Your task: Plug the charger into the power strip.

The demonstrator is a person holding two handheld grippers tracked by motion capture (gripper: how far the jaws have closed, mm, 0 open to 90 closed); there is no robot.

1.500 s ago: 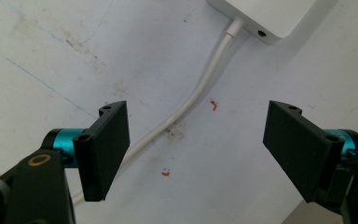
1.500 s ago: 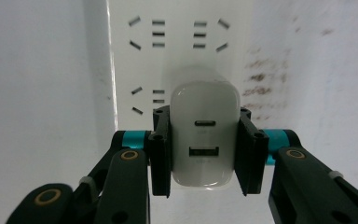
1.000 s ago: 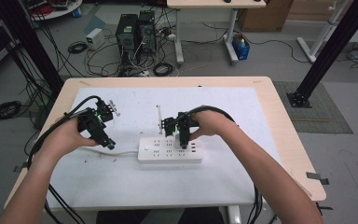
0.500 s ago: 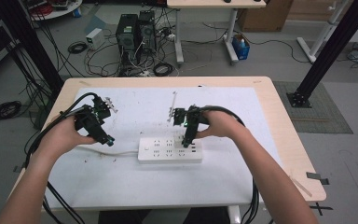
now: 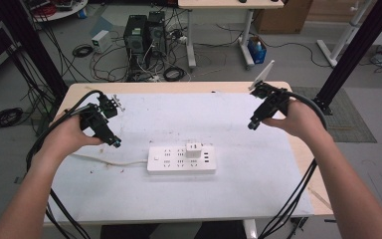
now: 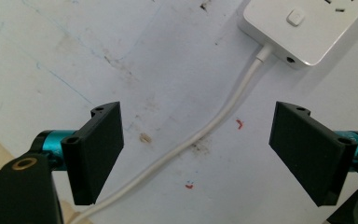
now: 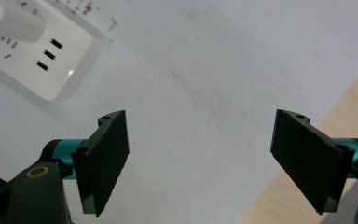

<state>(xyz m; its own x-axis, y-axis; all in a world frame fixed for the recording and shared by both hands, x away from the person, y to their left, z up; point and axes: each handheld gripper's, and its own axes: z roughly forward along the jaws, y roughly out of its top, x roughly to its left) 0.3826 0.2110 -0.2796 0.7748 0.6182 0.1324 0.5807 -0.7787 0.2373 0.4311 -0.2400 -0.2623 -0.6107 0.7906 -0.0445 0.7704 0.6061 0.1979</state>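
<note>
A white power strip (image 5: 181, 159) lies at the middle of the white table (image 5: 258, 194), with a white plug adapter (image 5: 194, 149) seated in its top. Its white cord (image 5: 104, 162) runs off to the left. My left gripper (image 5: 115, 143) hovers over that cord, left of the strip. Its jaws have just been opening and stand wide in the left gripper view (image 6: 198, 140), with the cord (image 6: 223, 114) on the table below them. My right gripper (image 5: 252, 124) hangs high at the right, well away from the strip. Its jaws have also just been opening (image 7: 200, 140), with nothing between them.
The table's wooden right edge (image 7: 349, 93) lies just beyond the right gripper. The strip's end with its three small ports (image 7: 51, 70) sits at the upper left of the right gripper view. Computer towers (image 5: 144, 32) and loose cables stand on the floor behind the table.
The right hand left the adapter on the strip and swung up and to the right, its jaws spreading. The adapter stays in the strip. The left hand has hardly moved.
</note>
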